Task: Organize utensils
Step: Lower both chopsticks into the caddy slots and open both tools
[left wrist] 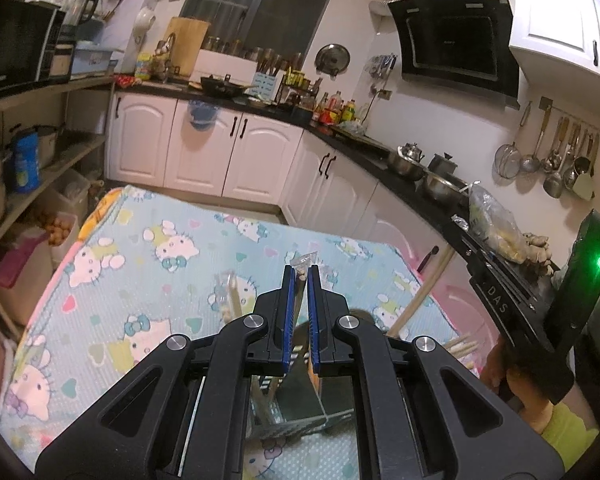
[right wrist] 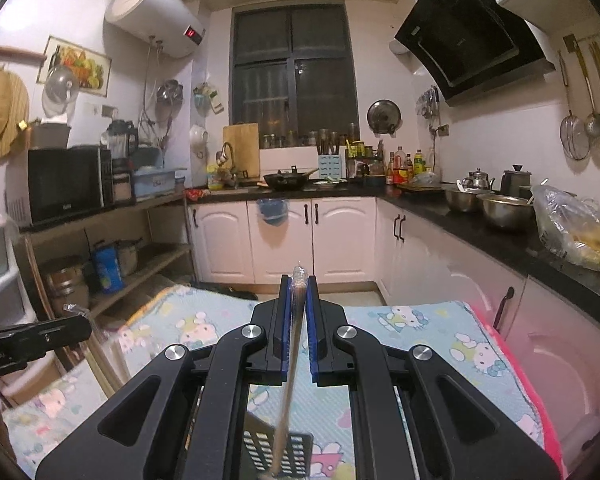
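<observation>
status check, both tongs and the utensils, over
Left tongs shut on wrapped chopsticks. Right tongs shut on wrapped utensil. Slotted black holder just below. Nothing in the way.

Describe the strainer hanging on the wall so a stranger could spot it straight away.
Start at the black range hood and look right and down to the wall rail hung with utensils above the dark counter. The strainer hangs at the rail's left end, beside the ladles. Its round wire-mesh bowl sets it apart from their solid metal bowls.
</observation>
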A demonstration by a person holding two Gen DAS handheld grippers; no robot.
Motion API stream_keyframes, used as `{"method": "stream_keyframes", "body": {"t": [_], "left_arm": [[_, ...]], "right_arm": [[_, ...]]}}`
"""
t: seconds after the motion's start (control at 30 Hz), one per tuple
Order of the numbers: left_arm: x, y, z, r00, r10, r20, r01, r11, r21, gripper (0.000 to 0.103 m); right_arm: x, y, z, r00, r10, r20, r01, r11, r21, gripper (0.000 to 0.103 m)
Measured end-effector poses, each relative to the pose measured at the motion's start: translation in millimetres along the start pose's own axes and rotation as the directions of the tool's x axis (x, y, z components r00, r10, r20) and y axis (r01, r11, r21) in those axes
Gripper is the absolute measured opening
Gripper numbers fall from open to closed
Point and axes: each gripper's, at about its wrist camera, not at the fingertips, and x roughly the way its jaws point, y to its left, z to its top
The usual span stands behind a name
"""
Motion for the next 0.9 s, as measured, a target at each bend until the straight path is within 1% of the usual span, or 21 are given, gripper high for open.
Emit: {"method": "stream_keyframes", "body": {"t": [0.23, 0.43, 0.57, 0.63, 0.7, 0.77, 0.9], "left_arm": [[2, 3, -15, 1.000, 0.006, -0.028, -0.006, 1.000, -0.012, 0.002], [-1, 0, -21, 0.999, 0.019, -0.035, -0.019, 1.000, -0.003, 0.002], [-5, -2, -25, 0.999, 0.033, -0.038, -0.033, 0.999, 0.007, 0.002], [-6, -2, -26, 0.998, 0.038, -0.043, -0.038, 0.999, 0.005, 0.002], [-7, -1, -27, 0.998, 0.044, -0.048, -0.043, 0.999, 0.002, 0.002], [-8, -1, -29, 0.997, 0.047, -0.054, -0.047, 0.999, 0.001, 0.003], [-11, 0, -33, 0.996, 0.059, -0.061, -0.059, 0.998, -0.001, 0.015]], "right_arm": [[-6, -4, -13, 0.998, 0.006, -0.056, -0.005, 1.000, 0.008, 0.009], [-15, -11, -24, 0.994, 0.013, -0.111, -0.009, 0.999, 0.036, 0.010], [-25, -15, -28, 0.992, 0.020, -0.124, -0.013, 0.999, 0.053, 0.011], [-30, -15, -29, 0.991, 0.023, -0.131, -0.016, 0.999, 0.051, 0.012], [-35, -15, -28, 0.990, 0.026, -0.139, -0.019, 0.999, 0.050, 0.017], [-39, -15, -28, 0.989, 0.028, -0.148, -0.021, 0.999, 0.049, 0.019], [-47, -17, -27, 0.987, 0.031, -0.158, -0.023, 0.999, 0.049, 0.021]]}}
